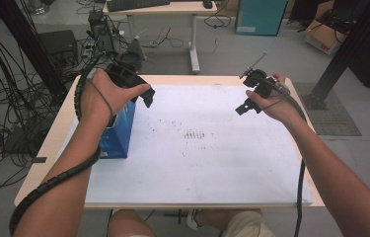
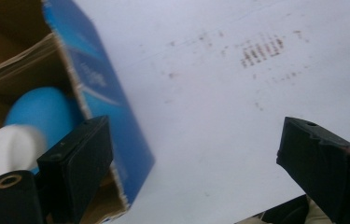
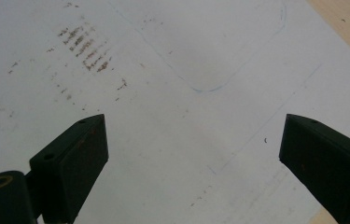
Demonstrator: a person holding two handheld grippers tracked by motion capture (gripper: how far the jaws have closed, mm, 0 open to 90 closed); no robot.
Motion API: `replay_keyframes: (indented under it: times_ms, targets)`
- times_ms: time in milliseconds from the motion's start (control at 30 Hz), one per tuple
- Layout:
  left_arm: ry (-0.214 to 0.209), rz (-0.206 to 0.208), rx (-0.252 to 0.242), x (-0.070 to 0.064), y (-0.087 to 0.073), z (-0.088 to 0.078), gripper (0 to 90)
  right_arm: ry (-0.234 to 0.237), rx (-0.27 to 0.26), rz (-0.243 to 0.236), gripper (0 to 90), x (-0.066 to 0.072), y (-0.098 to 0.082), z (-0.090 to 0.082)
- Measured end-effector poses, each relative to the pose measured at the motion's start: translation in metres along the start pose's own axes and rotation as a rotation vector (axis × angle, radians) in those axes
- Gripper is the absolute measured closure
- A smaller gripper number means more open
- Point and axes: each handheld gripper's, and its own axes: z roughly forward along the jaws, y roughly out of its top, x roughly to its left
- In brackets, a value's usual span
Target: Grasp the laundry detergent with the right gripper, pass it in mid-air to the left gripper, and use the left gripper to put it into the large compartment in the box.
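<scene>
Near the left edge of the white sheet (image 1: 212,148) stands a blue cardboard box (image 1: 118,131), top open, with a blue bottle (image 2: 42,112) and its white cap (image 2: 9,147) lying inside. Left gripper (image 1: 140,94) hovering just above the box's right wall, jaws spread wide, nothing between them. Right gripper (image 1: 251,98) held far right over the sheet, jaws equally wide and empty. Probably light, the box: thin corrugated walls, likely to buckle under a hard squeeze, glossy print somewhat slick. Best taken by pinching one upright wall near a corner, or by reaching inside for the bottle's rounded, smooth body.
</scene>
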Motion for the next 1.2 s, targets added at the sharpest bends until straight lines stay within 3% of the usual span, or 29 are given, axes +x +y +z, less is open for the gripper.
replay_keyframes:
  times_ms: [367,500,667,1200]
  targets:
    - [-0.019,0.070,-0.010,-0.035,0.014,0.015,8.7,-0.011,0.020,-0.006,8.0,-0.012,0.001,0.002]
    - [-0.029,0.081,-0.016,-0.040,0.016,0.020,8.3,-0.012,0.026,-0.016,8.0,-0.015,0.004,0.004]
    - [-0.040,0.081,-0.016,-0.043,0.017,0.027,8.2,-0.014,0.028,-0.038,7.9,-0.018,0.008,0.005]
    - [-0.056,0.073,-0.022,-0.039,0.014,0.036,8.0,-0.034,0.039,-0.047,8.2,-0.018,0.017,-0.001]
